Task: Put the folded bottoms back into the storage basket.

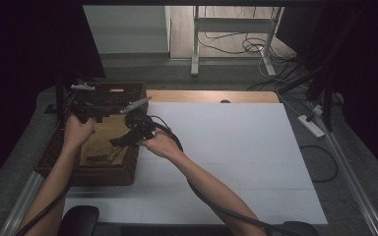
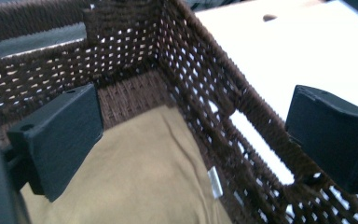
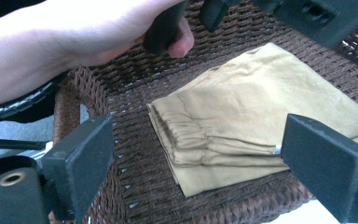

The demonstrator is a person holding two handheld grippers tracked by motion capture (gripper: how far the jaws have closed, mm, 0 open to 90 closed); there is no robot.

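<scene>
From above, we hold the left gripper (image 1: 89,109) and right gripper (image 1: 128,135) over the wicker basket (image 1: 128,174), where the folded tan garment (image 1: 101,145) lies. In the left gripper view, our jaws gape empty, straddling the basket wall. In the right gripper view, jaws stand wide above the cloth; we should lift straight up, snagging nothing.

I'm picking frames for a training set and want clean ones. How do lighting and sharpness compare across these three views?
High view: dim, dark at the sides, the basket and folded tan cloth murky. Left gripper view: bright, slightly soft, the white table washed out. Right gripper view: evenly lit, cloth folds crisp, the near hand overexposed and the jaws blurred.
</scene>
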